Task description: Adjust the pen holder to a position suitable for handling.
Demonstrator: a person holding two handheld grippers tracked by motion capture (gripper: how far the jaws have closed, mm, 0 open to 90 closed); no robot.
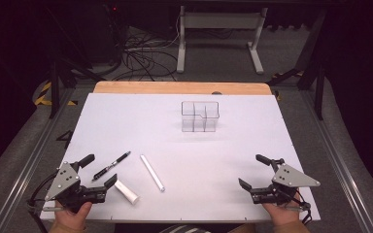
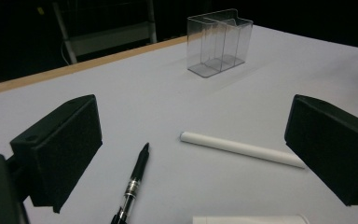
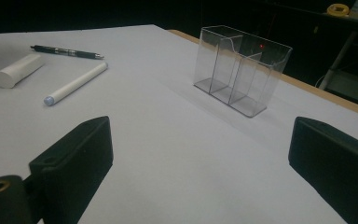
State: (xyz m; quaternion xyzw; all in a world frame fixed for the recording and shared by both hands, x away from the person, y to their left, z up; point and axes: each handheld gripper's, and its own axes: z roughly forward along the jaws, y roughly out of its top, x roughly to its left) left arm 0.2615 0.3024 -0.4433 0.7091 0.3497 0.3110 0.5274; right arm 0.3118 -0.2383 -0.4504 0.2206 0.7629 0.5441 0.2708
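A clear plastic organiser [image 1: 200,116] with several compartments stands upright and empty at the table's far middle; it appears too in the left gripper view [image 2: 220,43] and the right gripper view [image 3: 241,69]. A black pen [image 1: 110,166] [image 2: 133,184] [image 3: 67,52], a long white marker [image 1: 152,173] [image 2: 241,148] [image 3: 76,83] and a short thick white tube [image 1: 127,192] [image 3: 17,70] lie at the near left. My left gripper [image 1: 98,171] [image 2: 193,158] rests open at the near left corner, its jaws either side of the pen with nothing gripped. My right gripper [image 1: 254,172] [image 3: 200,172] rests open and empty at the near right corner.
The white table top [image 1: 184,145] has a wooden strip [image 1: 179,88] along its far edge. Beyond it stand a white frame [image 1: 218,34] and loose cables [image 1: 141,58] on the floor. Dark stands flank both sides.
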